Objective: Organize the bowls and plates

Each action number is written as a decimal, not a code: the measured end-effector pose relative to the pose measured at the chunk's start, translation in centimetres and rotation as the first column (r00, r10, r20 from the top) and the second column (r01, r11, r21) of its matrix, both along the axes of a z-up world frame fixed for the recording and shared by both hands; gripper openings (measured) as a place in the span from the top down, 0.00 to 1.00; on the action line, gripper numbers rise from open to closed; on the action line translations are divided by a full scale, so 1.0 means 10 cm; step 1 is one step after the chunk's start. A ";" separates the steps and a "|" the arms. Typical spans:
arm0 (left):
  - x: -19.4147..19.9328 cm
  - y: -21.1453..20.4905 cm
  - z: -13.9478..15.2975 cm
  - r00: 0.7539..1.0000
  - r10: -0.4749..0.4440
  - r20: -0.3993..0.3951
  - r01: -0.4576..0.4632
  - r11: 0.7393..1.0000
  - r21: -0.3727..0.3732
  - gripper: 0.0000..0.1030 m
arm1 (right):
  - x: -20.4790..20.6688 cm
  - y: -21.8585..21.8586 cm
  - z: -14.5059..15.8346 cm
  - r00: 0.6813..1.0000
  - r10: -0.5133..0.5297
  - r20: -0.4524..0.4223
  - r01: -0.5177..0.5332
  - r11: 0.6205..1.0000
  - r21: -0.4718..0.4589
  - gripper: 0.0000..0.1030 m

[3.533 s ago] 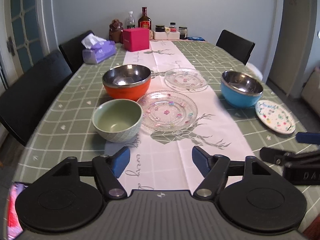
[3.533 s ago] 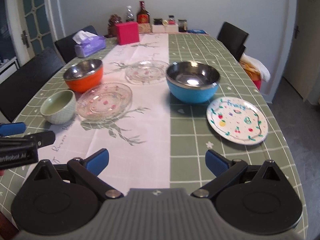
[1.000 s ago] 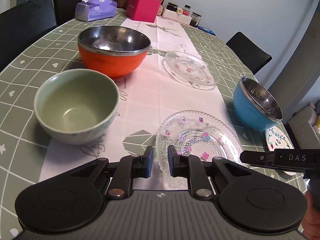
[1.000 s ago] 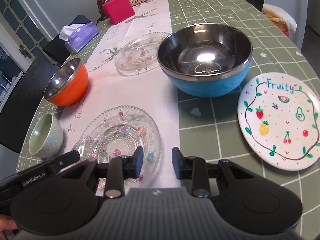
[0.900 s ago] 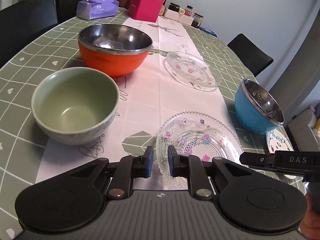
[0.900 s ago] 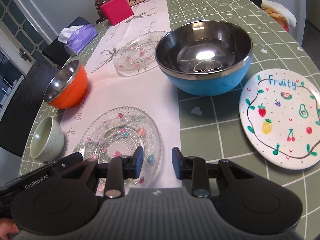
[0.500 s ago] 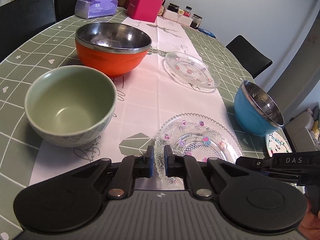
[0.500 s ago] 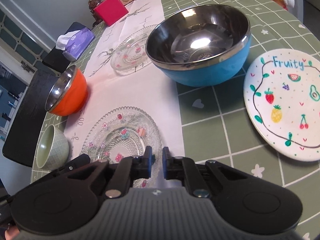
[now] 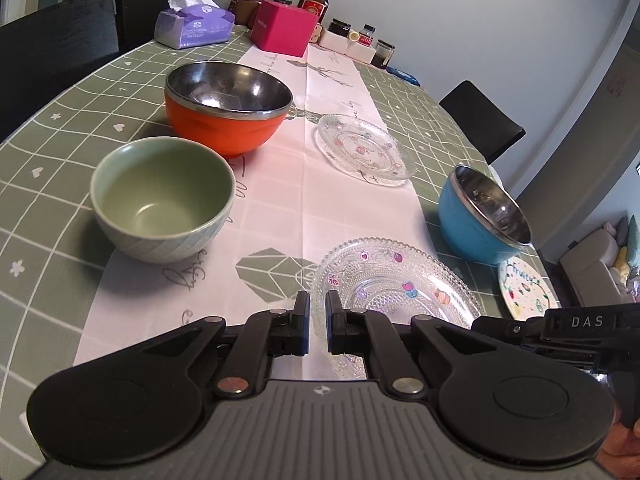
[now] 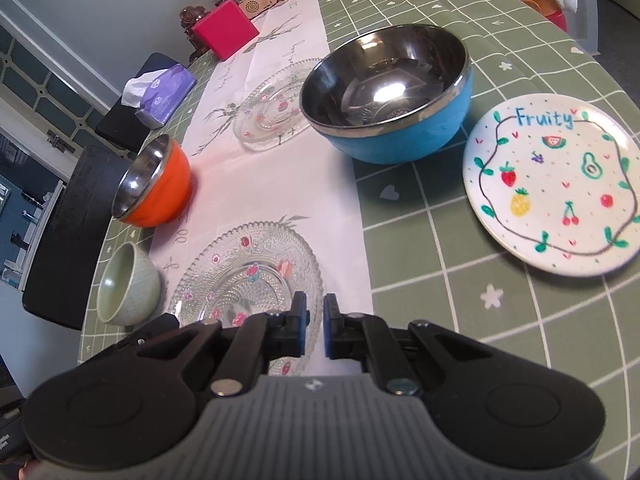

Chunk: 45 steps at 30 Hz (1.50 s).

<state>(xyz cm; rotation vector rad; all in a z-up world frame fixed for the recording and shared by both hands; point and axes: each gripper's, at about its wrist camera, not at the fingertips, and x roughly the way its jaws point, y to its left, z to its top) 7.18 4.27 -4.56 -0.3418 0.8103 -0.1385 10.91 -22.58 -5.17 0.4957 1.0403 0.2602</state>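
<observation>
Pink box (image 9: 285, 33) (beside tissue pack (image 9: 193, 27))

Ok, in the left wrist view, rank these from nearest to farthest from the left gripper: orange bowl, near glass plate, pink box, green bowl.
From the left gripper:
1. Near glass plate, at the fingers, slightly right.
2. Green bowl, ahead left.
3. Orange bowl, behind it.
4. Pink box, far end.

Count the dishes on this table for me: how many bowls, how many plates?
Bowls: 3 (orange steel-lined bowl, blue steel-lined bowl, pale green ceramic bowl)
Plates: 3 (near clear glass plate, far clear glass plate, white fruit-painted plate)
Total: 6
</observation>
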 end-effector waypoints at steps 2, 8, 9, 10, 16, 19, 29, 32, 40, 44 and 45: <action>-0.08 -0.01 0.04 1.000 0.001 0.003 -0.001 1.000 -0.003 0.93 | -0.10 -0.01 0.04 1.000 0.005 0.005 -0.005 1.000 0.001 0.94; -0.30 0.00 0.08 1.000 -0.009 0.004 0.009 1.000 -0.026 0.93 | -0.45 -0.04 0.15 0.999 0.019 0.047 -0.018 1.000 -0.005 0.94; -0.34 0.00 0.08 1.000 -0.007 0.001 0.007 0.999 -0.033 0.93 | -0.49 -0.04 0.16 0.998 0.024 0.053 -0.024 1.000 -0.009 0.94; -0.37 0.00 0.08 1.000 -0.008 0.000 0.008 0.999 -0.037 0.93 | -0.54 -0.04 0.16 0.998 0.029 0.060 -0.028 1.000 -0.012 0.94; -0.58 0.00 0.02 1.000 -0.014 -0.015 0.014 0.999 -0.045 0.93 | -0.75 -0.04 0.11 0.997 0.048 0.055 -0.046 0.998 -0.032 0.94; -0.62 -0.01 -0.03 1.000 -0.016 -0.021 0.015 0.999 -0.037 0.93 | -0.78 -0.03 0.06 0.997 0.059 0.049 -0.057 0.997 -0.045 0.94; -0.44 0.03 -0.13 1.000 0.016 -0.019 -0.017 1.000 -0.014 0.93 | -0.60 0.11 -0.01 0.995 0.061 0.074 -0.056 0.996 -0.074 0.94; -0.35 0.04 -0.17 0.999 0.020 -0.027 -0.021 0.999 -0.025 0.93 | -0.53 0.13 -0.04 0.996 0.055 0.070 -0.050 0.996 -0.079 0.94; -0.31 -0.02 -0.23 0.999 0.017 -0.041 -0.017 1.000 0.009 0.93 | -0.47 0.14 -0.14 0.998 0.047 0.037 -0.043 0.995 -0.090 0.94; -0.32 -0.06 -0.23 1.000 0.014 -0.028 -0.013 0.999 0.039 0.93 | -0.47 0.16 -0.17 0.998 0.051 0.028 -0.048 0.994 -0.103 0.94; -0.32 -0.07 -0.23 1.000 0.013 -0.027 -0.012 0.999 0.043 0.93 | -0.47 0.17 -0.17 0.998 0.054 0.029 -0.050 0.993 -0.107 0.94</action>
